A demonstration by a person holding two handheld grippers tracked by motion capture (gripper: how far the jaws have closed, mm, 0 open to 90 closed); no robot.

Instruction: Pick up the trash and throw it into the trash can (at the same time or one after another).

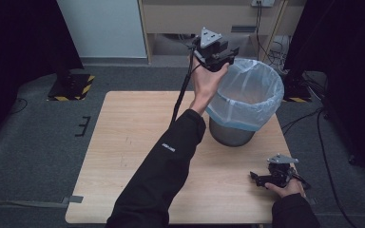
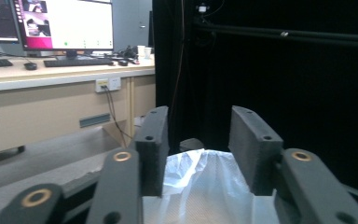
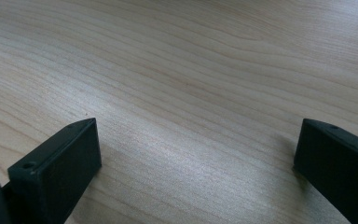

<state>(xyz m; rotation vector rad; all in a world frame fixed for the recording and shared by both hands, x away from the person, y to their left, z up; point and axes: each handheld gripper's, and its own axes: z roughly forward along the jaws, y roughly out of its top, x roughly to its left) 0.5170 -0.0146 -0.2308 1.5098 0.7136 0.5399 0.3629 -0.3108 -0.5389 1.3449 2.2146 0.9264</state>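
Observation:
A grey waste bin (image 1: 230, 135) lined with a pale blue-white plastic bag (image 1: 247, 95) stands on the wooden table (image 1: 133, 142) at its far right. My left gripper (image 1: 229, 53) is held high at the bag's far left rim by an outstretched arm in a black sleeve. In the left gripper view its jaws (image 2: 198, 149) stand apart with nothing between them, and the bag (image 2: 205, 186) lies just below. My right gripper (image 1: 257, 177) rests low near the table's front right corner. It (image 3: 198, 154) is open over bare wood.
Black curtains flank the table on both sides. Stand bases with yellow-black stripes (image 1: 71, 86) sit on the floor at the back left. A desk (image 2: 51, 74) with a monitor, keyboard and wall sockets lies beyond the bin. Cables (image 1: 271, 47) trail behind it.

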